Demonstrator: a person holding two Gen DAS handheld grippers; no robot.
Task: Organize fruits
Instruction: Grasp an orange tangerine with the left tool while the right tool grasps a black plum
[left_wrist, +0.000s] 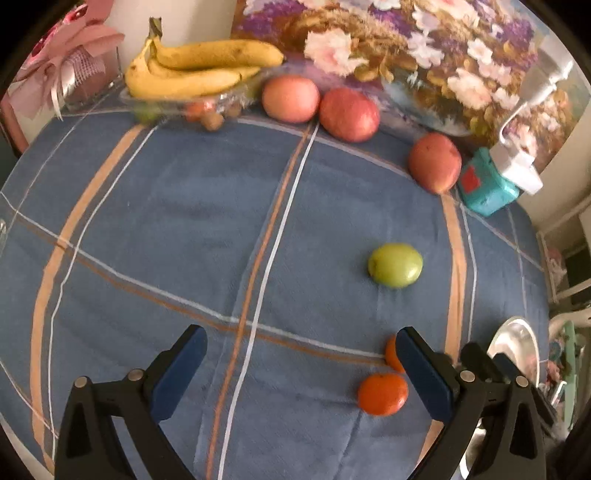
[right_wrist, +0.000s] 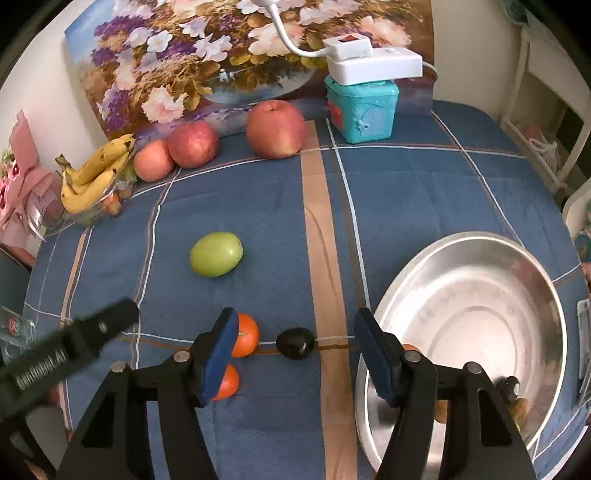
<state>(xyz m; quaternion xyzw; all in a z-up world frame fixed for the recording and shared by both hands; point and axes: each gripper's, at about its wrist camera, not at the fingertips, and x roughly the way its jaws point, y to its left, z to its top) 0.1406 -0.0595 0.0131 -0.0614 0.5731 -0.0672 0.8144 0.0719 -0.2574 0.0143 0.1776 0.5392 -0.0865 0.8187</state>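
My left gripper (left_wrist: 301, 369) is open and empty above the blue checked cloth; an orange tangerine (left_wrist: 383, 393) lies just inside its right finger, a second tangerine (left_wrist: 391, 354) is half hidden behind that finger. My right gripper (right_wrist: 293, 354) is open and empty, with a small dark fruit (right_wrist: 295, 343) on the cloth between its fingertips. Two tangerines (right_wrist: 245, 334) lie by its left finger. A green fruit (right_wrist: 216, 254) (left_wrist: 395, 264) lies mid-table. Three red apples (right_wrist: 275, 129) (left_wrist: 349, 114) stand at the back. A steel bowl (right_wrist: 532, 280) sits right, with small fruits near its front rim.
Bananas (left_wrist: 192, 72) (right_wrist: 96, 173) rest on a clear dish of small fruits at the back left. A teal box (right_wrist: 362, 110) with a white power strip on top stands at the back right. A flower painting (right_wrist: 221, 55) leans on the wall. The left gripper's finger (right_wrist: 99, 325) shows at lower left.
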